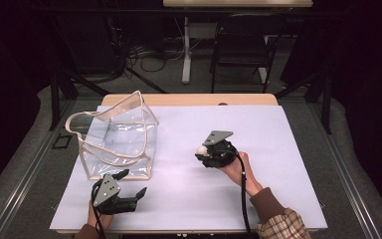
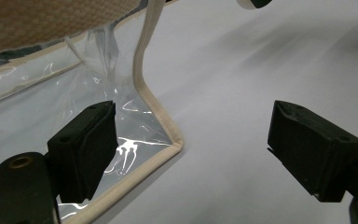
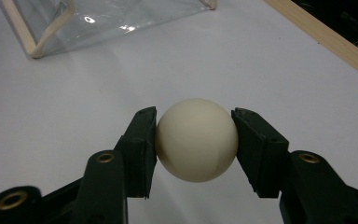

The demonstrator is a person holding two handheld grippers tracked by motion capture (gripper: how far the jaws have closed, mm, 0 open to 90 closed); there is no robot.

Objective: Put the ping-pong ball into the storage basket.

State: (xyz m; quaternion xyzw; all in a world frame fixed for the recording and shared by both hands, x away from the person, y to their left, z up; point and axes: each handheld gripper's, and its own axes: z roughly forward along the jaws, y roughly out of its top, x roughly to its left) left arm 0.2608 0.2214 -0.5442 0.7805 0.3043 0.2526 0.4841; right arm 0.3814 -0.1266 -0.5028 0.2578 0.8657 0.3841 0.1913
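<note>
A cream-white ball (image 3: pixel 196 140) sits pressed between the two black jaws of my right gripper (image 3: pixel 196 140), just above the white table cover. From the high view that gripper (image 1: pixel 202 151) is near the table's middle, with the ball (image 1: pixel 202 149) peeking out at its left tip. A clear plastic bag with beige trim (image 1: pixel 119 137) stands open-topped at the left of the table. My left gripper (image 1: pixel 132 183) rests low beside the bag's near right corner, jaws wide apart and empty. In the left gripper view that beige corner (image 2: pixel 175 142) lies between its jaws (image 2: pixel 191 149), touching neither.
The white cover (image 1: pixel 258 199) spans the wooden table (image 1: pixel 189 99). Beyond the far edge stand a dark chair (image 1: pixel 241 47), a white table leg (image 1: pixel 186 50) and floor cables. Dark stand legs flank the table on both sides.
</note>
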